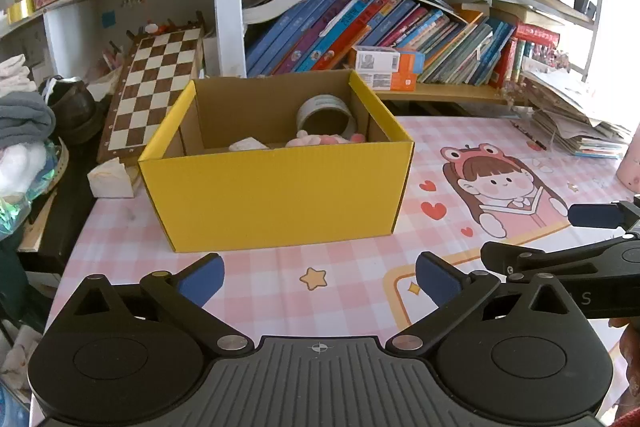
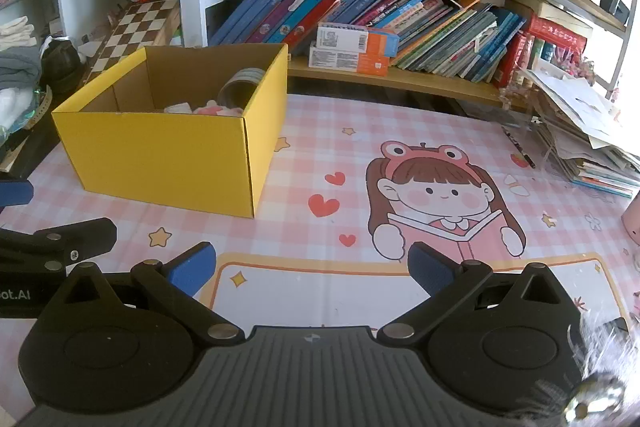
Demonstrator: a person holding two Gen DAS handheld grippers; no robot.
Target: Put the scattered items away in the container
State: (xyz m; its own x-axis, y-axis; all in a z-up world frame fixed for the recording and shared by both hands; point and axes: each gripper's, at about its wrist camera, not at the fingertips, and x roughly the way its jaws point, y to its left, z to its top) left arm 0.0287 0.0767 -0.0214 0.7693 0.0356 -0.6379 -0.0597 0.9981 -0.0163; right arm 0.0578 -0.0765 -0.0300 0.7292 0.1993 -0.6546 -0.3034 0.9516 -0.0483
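A yellow cardboard box (image 1: pixel 276 195) stands open on the pink checked desk mat (image 1: pixel 352 291); it also shows in the right wrist view (image 2: pixel 168 163). Inside lie a roll of tape (image 1: pixel 326 115), a pink soft item (image 1: pixel 324 139) and a white item (image 1: pixel 248 145). My left gripper (image 1: pixel 320 277) is open and empty, hovering just in front of the box. My right gripper (image 2: pixel 312 269) is open and empty, over the mat to the right of the box. Each gripper shows at the edge of the other's view.
A bookshelf with leaning books (image 1: pixel 380 35) runs behind the desk. A chessboard (image 1: pixel 156 87) leans at back left. A pile of papers (image 2: pixel 584 131) sits at right, with a pencil (image 2: pixel 520 147) beside it. A pink cup (image 2: pixel 632 223) stands at the right edge.
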